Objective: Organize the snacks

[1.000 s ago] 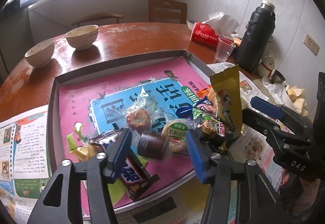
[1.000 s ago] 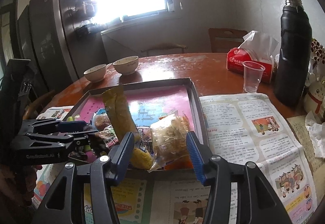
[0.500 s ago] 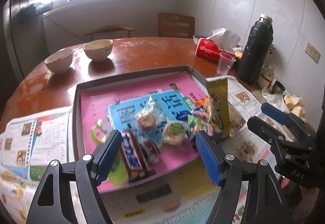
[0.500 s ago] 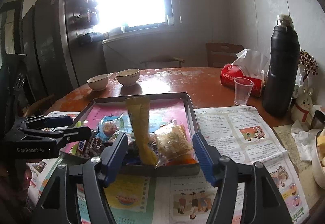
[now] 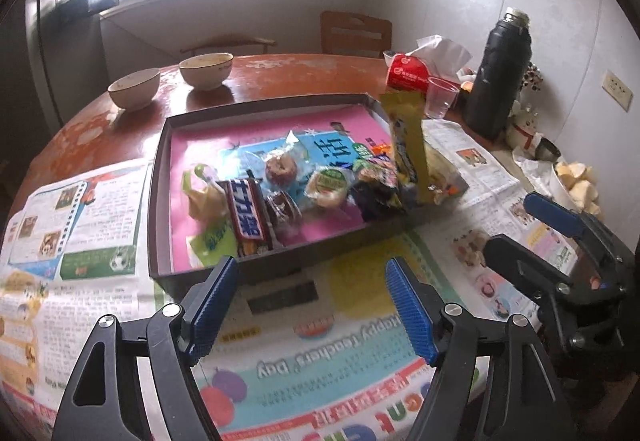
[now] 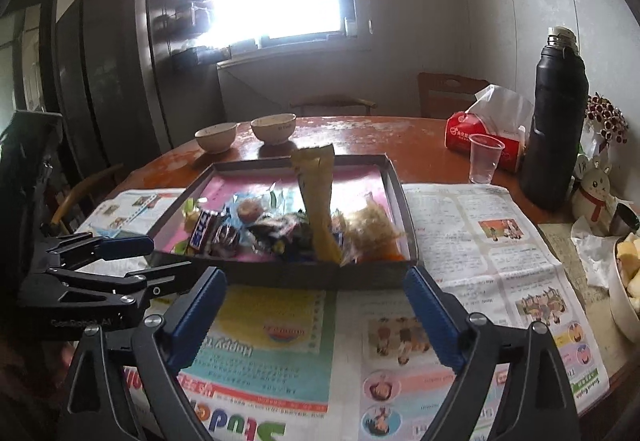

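A shallow dark tray (image 5: 160, 177) with a pink lining holds several wrapped snacks: a chocolate bar (image 5: 246, 215), round cakes (image 5: 326, 183), and a tall yellow packet (image 5: 406, 141) standing upright at its right side. The tray also shows in the right wrist view (image 6: 396, 181), with the yellow packet (image 6: 318, 197). My left gripper (image 5: 310, 299) is open and empty, just in front of the tray's near edge. My right gripper (image 6: 316, 305) is open and empty, also in front of the tray. Each gripper shows in the other's view, right (image 5: 532, 219) and left (image 6: 160, 255).
Newspapers (image 6: 480, 241) cover the near part of the round wooden table. Two bowls (image 5: 206, 69) stand at the back left. A tissue pack (image 5: 408, 75), a plastic cup (image 5: 440, 97) and a black thermos (image 5: 500, 73) stand at the back right. A bowl of food (image 6: 628, 281) is at the far right.
Both grippers have pulled back from over the tray toward the near table edge. They stay open and empty. The snacks lie still in the tray.
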